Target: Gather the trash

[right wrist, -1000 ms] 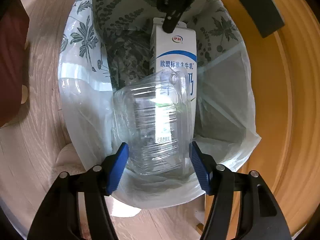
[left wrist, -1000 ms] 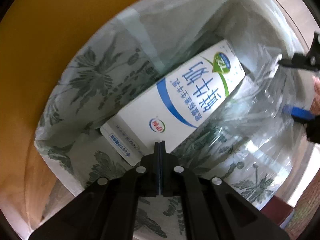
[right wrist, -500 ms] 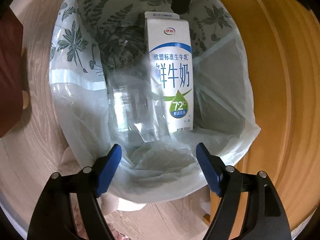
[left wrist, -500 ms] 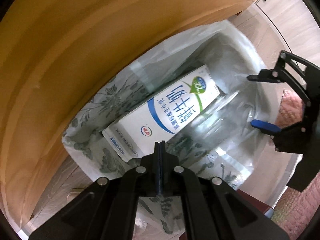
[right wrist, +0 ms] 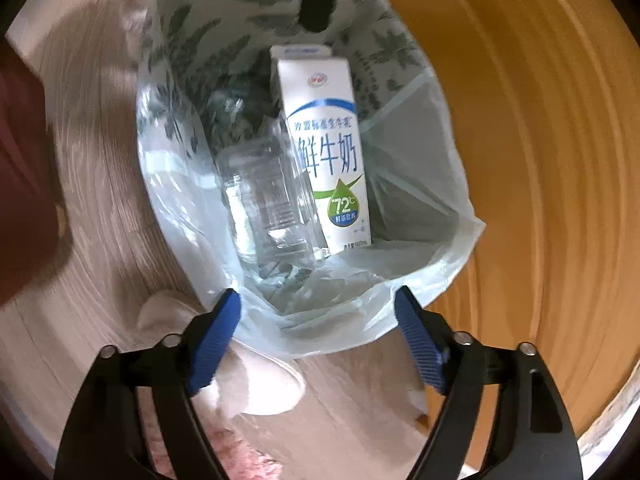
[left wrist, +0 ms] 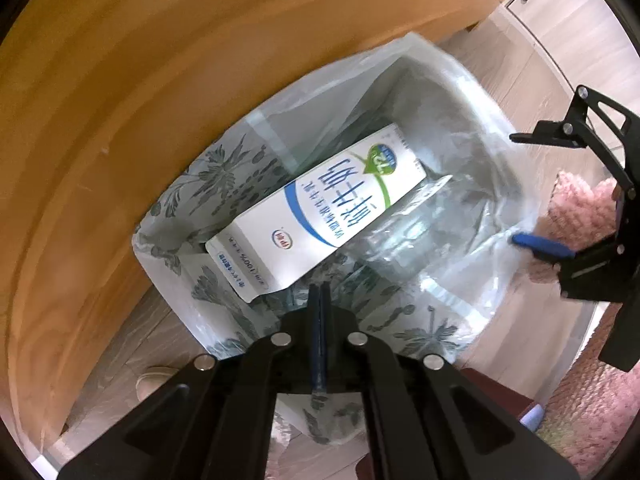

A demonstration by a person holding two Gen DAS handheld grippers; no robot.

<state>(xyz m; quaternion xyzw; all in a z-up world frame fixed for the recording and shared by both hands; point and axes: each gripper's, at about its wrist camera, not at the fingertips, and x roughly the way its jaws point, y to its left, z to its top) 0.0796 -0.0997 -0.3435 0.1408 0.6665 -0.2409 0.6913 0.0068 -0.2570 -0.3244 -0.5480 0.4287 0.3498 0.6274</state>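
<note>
Over on the far left was a dark red-brown thing (right wrist: 22, 184), too blurry to call, sitting on the pale wood-look floor (right wrist: 92, 200). Next came the bin bag (right wrist: 188, 200) with its leafy print, mouth open. Inside it lay the clear plastic container (right wrist: 268, 200), touching the white milk carton (right wrist: 324, 152) just to its right. Both were already in the bag. The right gripper (right wrist: 318, 340) hung above the near rim, its jaws having just spread wide, with nothing between the blue pads (right wrist: 214, 340). The left gripper (left wrist: 319, 320) was pinched closed on nothing over the opposite rim. Off to the right, a yellow wooden surface (right wrist: 540, 200) crowded close against the bag. A pale slipper-like shape (right wrist: 272, 384) sat by the bag's near edge.
</note>
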